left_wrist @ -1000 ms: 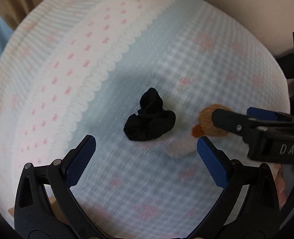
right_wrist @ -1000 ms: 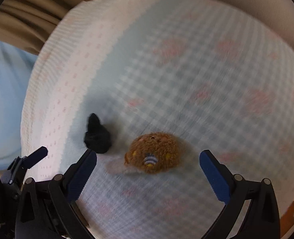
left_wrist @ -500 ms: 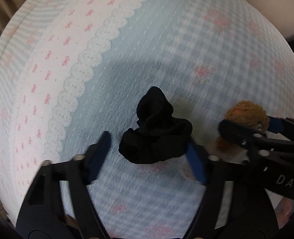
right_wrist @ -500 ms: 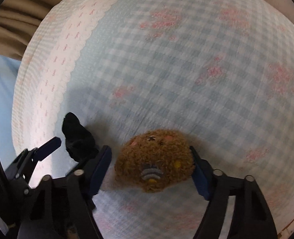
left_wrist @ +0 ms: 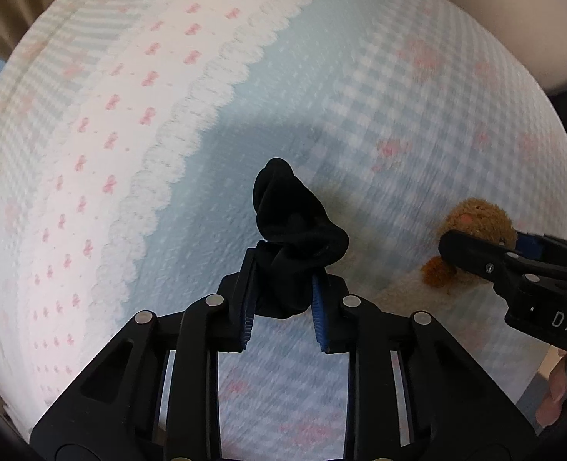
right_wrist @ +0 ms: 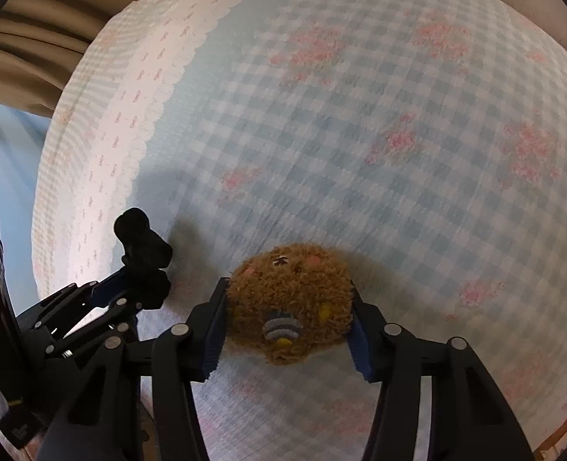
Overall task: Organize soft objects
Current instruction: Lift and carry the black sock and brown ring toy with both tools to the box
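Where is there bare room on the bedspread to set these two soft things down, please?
Free: the checked field beyond the brown plush toy, and the white scalloped band left of the black sock. Crowded: the near strip where the left tool and right tool sit close together.

One crumpled black fabric sock (left_wrist: 295, 238) and one round brown fuzzy plush toy (right_wrist: 291, 301) (two soft things). One pale blue checked bedspread (right_wrist: 360, 134) lies underneath.
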